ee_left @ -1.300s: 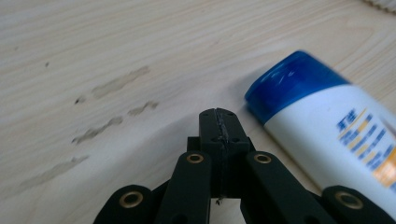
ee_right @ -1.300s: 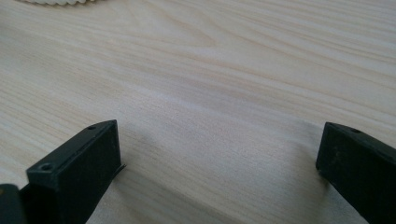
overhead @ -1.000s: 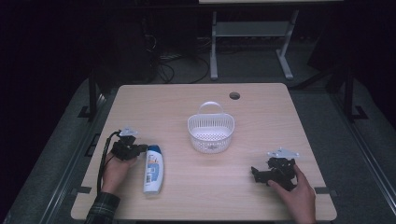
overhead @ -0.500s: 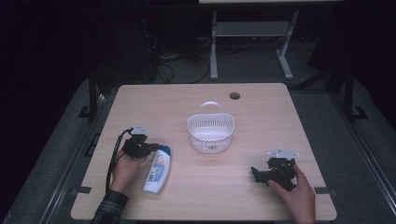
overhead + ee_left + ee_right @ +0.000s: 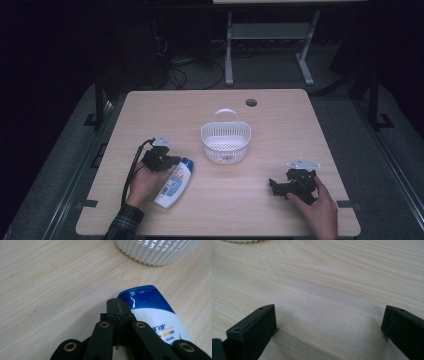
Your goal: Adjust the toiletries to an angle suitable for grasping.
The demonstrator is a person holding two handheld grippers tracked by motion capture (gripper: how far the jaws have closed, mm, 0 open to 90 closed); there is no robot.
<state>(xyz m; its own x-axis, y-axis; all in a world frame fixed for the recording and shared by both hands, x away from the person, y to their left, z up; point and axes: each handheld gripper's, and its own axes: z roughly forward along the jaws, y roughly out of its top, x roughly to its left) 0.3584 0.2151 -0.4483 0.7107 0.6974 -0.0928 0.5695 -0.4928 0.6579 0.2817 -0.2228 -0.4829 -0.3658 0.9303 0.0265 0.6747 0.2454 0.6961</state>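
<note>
1. Pale wood grain runs across the tabletop [image 5: 280,120], and both hands come in over its near edge in the high view.
2. The right hand [image 5: 317,210] holds the right gripper [image 5: 286,186] low over the near right part of the tabletop; in the right gripper view its jaws stand wide apart with bare wood between them.
3. The left hand [image 5: 141,181] holds the left gripper [image 5: 172,162] at the near left, a black cable trailing back from it along the forearm.
4. In the left gripper view the left gripper [image 5: 117,308] has its jaws pressed together, with nothing between them.
5. The shut tips lie just beside the blue cap end of the shampoo bottle [image 5: 155,317]; whether they touch it I cannot tell.
6. The shampoo bottle [image 5: 173,183] lies flat on the tabletop, white-bodied, its blue cap pointing away from the person and toward the basket.
7. Farther in, near the middle of the tabletop, stands a white slotted basket [image 5: 225,142] with its handle raised, apart from the bottle and from both grippers.
8. Beyond it, a round cable hole [image 5: 251,102] sits near the far edge.
</note>
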